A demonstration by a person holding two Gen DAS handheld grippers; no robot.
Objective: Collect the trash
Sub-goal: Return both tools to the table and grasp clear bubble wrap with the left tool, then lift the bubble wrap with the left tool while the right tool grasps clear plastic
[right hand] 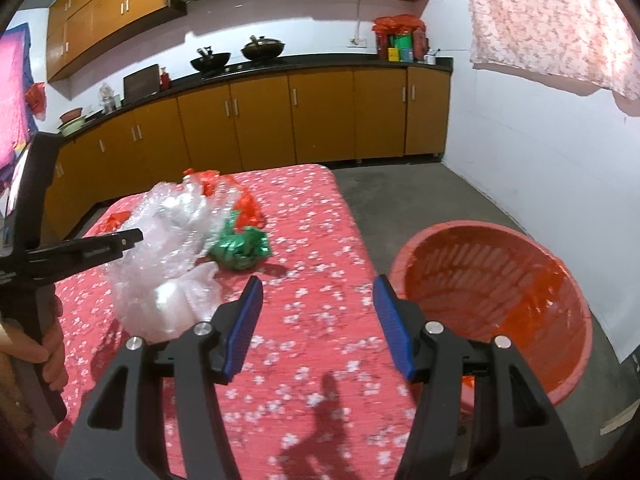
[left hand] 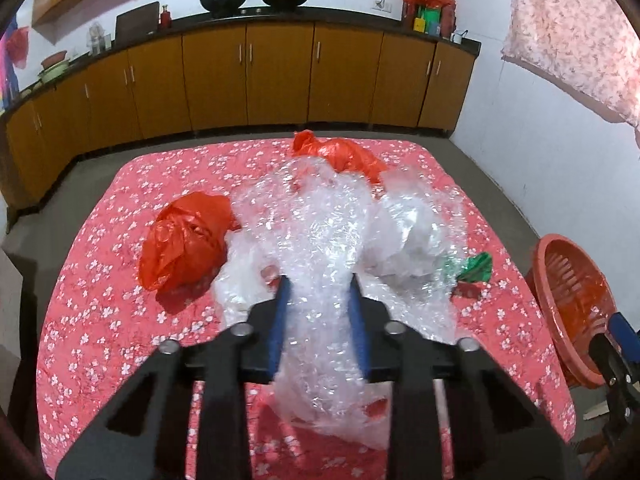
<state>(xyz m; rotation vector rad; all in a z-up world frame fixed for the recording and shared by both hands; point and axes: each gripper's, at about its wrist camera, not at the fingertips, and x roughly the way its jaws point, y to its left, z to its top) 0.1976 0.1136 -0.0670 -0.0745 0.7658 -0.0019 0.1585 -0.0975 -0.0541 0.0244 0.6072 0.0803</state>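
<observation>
A large crumpled sheet of clear bubble wrap [left hand: 320, 224] [right hand: 168, 240] lies on the table's red floral cloth [left hand: 100, 320]. My left gripper [left hand: 318, 286] is shut on its near part, which bulges between the blue pads. Beside the wrap are a red plastic bag [left hand: 184, 240], a second red bag [left hand: 344, 156] behind it, and a crumpled green wrapper [left hand: 476, 266] [right hand: 240, 250]. My right gripper [right hand: 316, 292] stands open and empty above the table's right edge, next to the orange basket [right hand: 480, 272] [left hand: 576, 292].
The basket stands on the grey floor to the right of the table, near a white wall. Orange kitchen cabinets [left hand: 280, 76] with woks on the counter run along the back. A floral cloth [right hand: 560, 28] hangs at the upper right. A hand [right hand: 52, 352] holds the left gripper's handle.
</observation>
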